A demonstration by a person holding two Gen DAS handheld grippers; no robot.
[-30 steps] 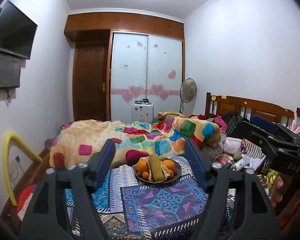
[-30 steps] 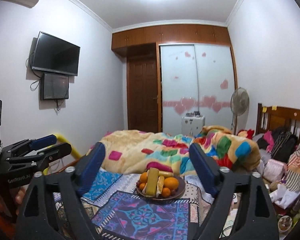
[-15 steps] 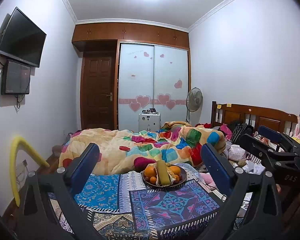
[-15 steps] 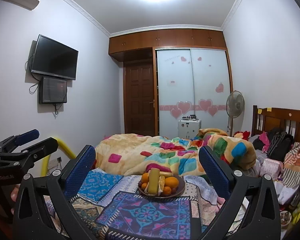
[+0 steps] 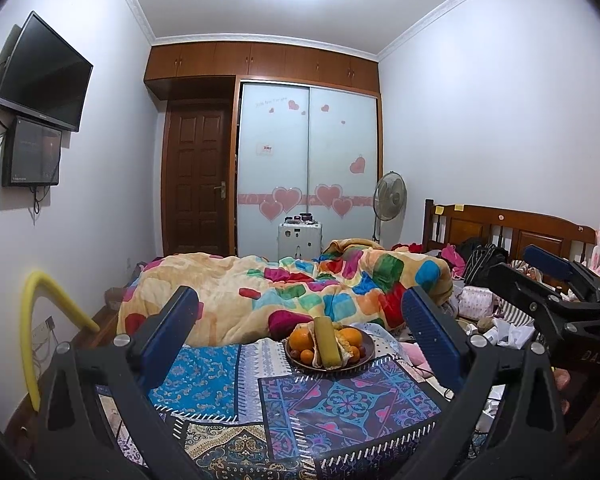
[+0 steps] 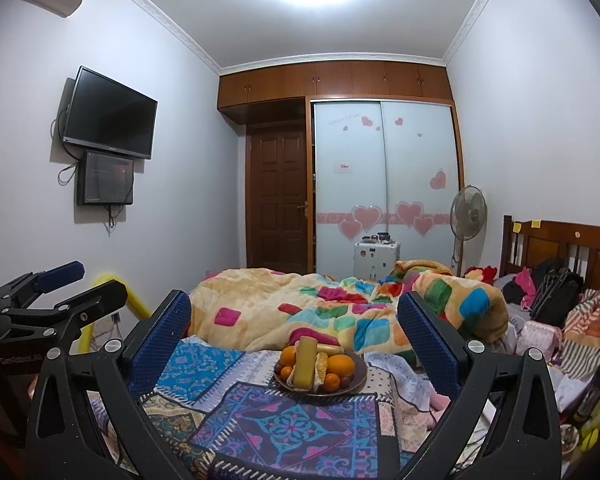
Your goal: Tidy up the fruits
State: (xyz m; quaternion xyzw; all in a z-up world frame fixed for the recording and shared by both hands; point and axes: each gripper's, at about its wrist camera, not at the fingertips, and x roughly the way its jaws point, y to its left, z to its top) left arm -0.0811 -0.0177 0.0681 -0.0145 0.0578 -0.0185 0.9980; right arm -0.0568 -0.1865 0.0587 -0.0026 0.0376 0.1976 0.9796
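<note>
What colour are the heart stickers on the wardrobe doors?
Pink heart stickers on the wardrobe doors, clearest in the right wrist view.

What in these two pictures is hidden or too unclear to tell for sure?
- Fruit plate, both views: the long yellow-green fruit and oranges hide whatever lies beneath; the small dark pieces are too small to name.
- Bed's right side, right wrist view: clutter cut off by the edge.
- Left gripper there: partly out of frame.
- Wardrobe writing: too small.

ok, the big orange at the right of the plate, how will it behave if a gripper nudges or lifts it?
The big orange looks round and smooth-skinned, so it probably rolls if nudged. It sits piled against other fruit on the shallow plate, so lifting it may shift its neighbours. It is likely firm enough for a pinch.
</note>
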